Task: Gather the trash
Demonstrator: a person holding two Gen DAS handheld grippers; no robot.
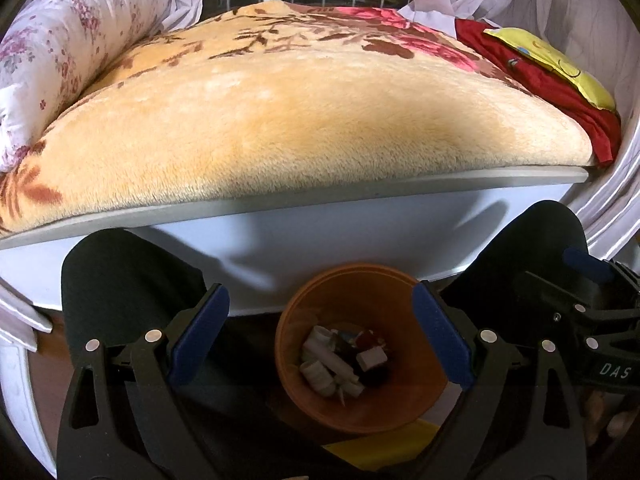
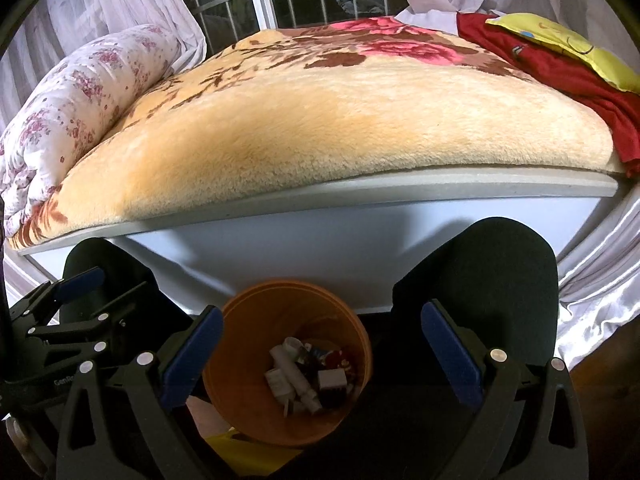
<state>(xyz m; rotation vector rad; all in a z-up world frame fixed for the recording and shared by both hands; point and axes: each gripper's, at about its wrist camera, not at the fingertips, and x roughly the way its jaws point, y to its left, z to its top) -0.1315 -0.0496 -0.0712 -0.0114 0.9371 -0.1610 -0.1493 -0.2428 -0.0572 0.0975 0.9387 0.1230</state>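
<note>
Trash (image 1: 344,360) lies in the bin (image 1: 304,320) before the bed (image 1: 320,128).

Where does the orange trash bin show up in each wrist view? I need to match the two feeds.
Left wrist: orange trash bin sits low and just right of centre, between the open fingers of the left gripper, trash inside.
Right wrist: the bin sits low and left of centre, nearer the left finger of the right gripper.
Shared landmark: the white bed frame directly behind the bin.
</note>
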